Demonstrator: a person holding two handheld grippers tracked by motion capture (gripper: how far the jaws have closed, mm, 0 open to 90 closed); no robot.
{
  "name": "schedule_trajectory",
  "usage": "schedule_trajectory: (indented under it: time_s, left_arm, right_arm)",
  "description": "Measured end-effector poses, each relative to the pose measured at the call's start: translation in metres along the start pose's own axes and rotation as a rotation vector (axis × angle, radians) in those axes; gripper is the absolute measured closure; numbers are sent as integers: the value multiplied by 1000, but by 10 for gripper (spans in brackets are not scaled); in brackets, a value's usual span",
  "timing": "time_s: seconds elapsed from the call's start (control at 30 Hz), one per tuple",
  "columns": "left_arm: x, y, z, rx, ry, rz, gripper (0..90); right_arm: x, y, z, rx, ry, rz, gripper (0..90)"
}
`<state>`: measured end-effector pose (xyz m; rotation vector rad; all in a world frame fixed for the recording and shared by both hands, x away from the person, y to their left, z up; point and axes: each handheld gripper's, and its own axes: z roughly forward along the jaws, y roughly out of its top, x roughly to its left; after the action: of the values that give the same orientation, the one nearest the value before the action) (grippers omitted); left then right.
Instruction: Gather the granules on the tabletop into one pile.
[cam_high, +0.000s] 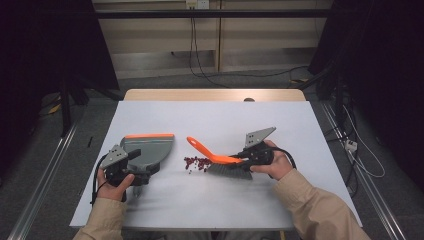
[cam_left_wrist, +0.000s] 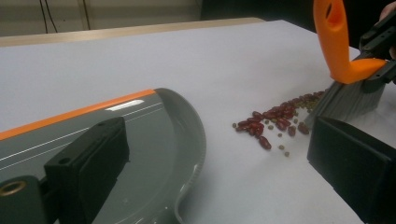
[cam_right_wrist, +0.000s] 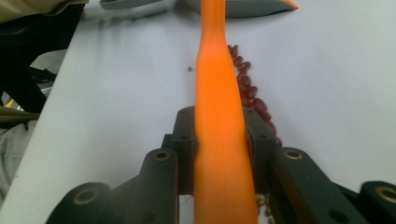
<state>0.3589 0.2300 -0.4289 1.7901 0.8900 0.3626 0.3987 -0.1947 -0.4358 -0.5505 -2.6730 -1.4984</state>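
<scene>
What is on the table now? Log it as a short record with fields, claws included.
surface: white table
left claw: at the grey dustpan, one jaw over its tray, the other outside it; grip cannot be told
right claw: shut on the orange brush handle
brush: bristles on the table, right beside the beans
beans: red pile, some small greenish ones, between dustpan and brush
</scene>
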Motion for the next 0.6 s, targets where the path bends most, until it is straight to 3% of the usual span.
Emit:
schedule_trajectory:
  time_s: [0.1, 0.27, 0.37, 0.6]
  left_arm:
    - [0, 0, -1, -2, -1, 2, 52]
    - [1, 0, -1, -1, -4, 2, 52]
    - [0, 0, 0, -3, -5, 2, 52]
    - [0, 1, -2, -7, -3, 4, 52]
  right_arm:
    - [-3, 1, 1, -17, 14, 16, 716]
    - [9, 11, -1, -70, -6, 40, 716]
    - [17, 21, -1, -107, -63, 62, 716]
    - [31, 32, 17, -171, -212, 185, 716]
